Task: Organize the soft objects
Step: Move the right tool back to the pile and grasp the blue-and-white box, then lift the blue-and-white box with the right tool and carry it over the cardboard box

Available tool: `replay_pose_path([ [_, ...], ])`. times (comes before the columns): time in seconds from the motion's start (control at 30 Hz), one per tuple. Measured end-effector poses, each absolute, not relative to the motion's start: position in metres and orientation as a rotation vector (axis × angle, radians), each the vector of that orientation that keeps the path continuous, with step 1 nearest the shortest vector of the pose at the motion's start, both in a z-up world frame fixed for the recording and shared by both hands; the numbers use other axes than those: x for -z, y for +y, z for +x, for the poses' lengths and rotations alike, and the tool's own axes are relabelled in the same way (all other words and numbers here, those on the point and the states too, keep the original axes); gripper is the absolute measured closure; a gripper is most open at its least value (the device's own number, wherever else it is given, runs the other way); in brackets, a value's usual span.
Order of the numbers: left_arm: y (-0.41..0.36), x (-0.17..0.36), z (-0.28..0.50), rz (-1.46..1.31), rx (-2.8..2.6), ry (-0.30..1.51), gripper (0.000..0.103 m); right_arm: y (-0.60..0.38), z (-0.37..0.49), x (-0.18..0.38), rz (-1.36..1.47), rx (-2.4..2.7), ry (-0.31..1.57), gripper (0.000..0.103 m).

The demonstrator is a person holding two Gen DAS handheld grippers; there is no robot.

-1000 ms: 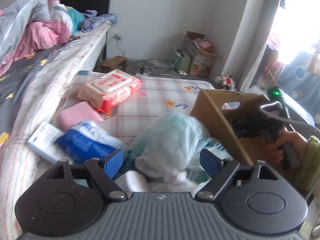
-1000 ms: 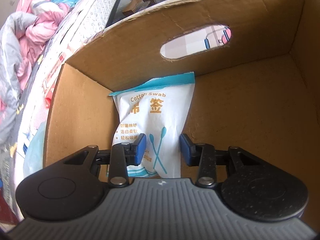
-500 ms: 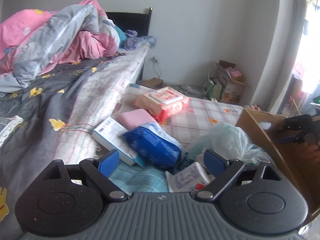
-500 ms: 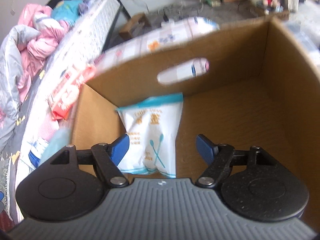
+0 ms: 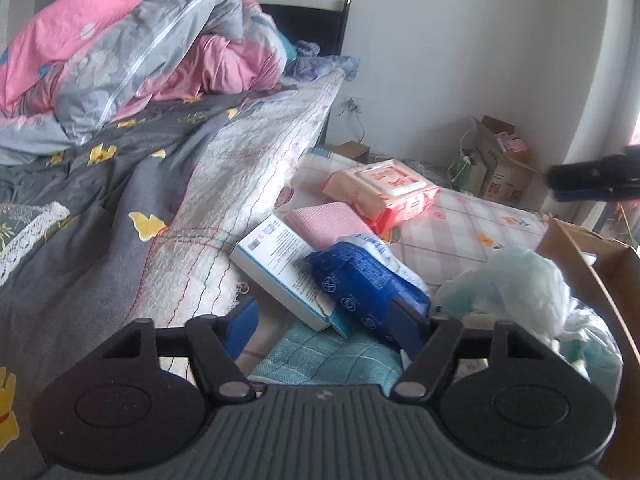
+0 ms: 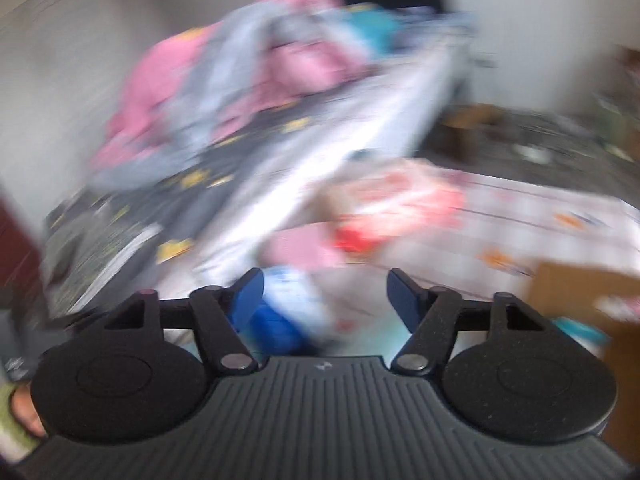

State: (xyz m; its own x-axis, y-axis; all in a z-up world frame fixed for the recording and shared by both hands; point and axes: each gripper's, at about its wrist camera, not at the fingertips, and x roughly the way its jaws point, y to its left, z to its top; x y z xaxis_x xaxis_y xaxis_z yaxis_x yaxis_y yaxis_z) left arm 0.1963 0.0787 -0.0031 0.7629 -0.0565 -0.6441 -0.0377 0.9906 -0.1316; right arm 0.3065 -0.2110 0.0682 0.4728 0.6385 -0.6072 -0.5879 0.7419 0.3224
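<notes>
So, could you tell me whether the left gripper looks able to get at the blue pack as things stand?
Probably yes: the left gripper has nothing between its closing jaws, and the blue pack lies uncovered just ahead on the white box.

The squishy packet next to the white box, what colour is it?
Dark blue, with white printing, and white at one end. The blue packet shows best in the left wrist view.

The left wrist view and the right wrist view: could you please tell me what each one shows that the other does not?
Only the left wrist view shows the white and blue box, the teal towel, the pale plastic bag and the right gripper at its edge.

Only the right wrist view, heavily blurred, shows a hand at its lower left.

Both show the pink bedding, the red and white wipes pack and the cardboard box.
</notes>
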Motion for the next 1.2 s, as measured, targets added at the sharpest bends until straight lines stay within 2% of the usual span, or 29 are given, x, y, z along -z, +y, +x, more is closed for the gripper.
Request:
replay_pose_path([
  [0.03,0.081,0.005,0.202,-0.146,-0.002,0.717,0.042,-0.193,0.315,-0.065,0.053,-0.810,0.785,0.049],
  [0.1,0.084,0.009,0.211,-0.156,-0.008,0.735,0.046,-0.155,0.333,-0.058,0.025,-0.917,0.829,0.053],
  [0.23,0.093,0.021,0.235,-0.171,-0.032,0.807,0.061,-0.091,0.371,-0.035,-0.026,-1.061,0.925,0.057],
  [0.33,0.099,0.031,0.249,-0.191,-0.050,0.846,0.065,-0.053,0.400,-0.010,-0.062,-1.113,0.983,0.057],
  [0.77,0.104,0.059,0.293,-0.251,-0.043,0.945,0.061,-0.020,0.466,0.072,0.069,-1.181,1.195,0.056],
  [0.93,0.105,0.064,0.300,-0.276,-0.052,0.950,0.053,-0.021,0.466,0.085,0.142,-1.208,1.236,0.054],
  [1.03,0.106,0.063,0.301,-0.296,-0.063,0.947,0.055,-0.019,0.459,0.082,0.116,-1.213,1.215,0.050],
  [1.2,0.109,0.050,0.296,-0.286,-0.097,0.913,0.062,-0.025,0.452,0.062,0.148,-1.211,1.155,0.052],
])
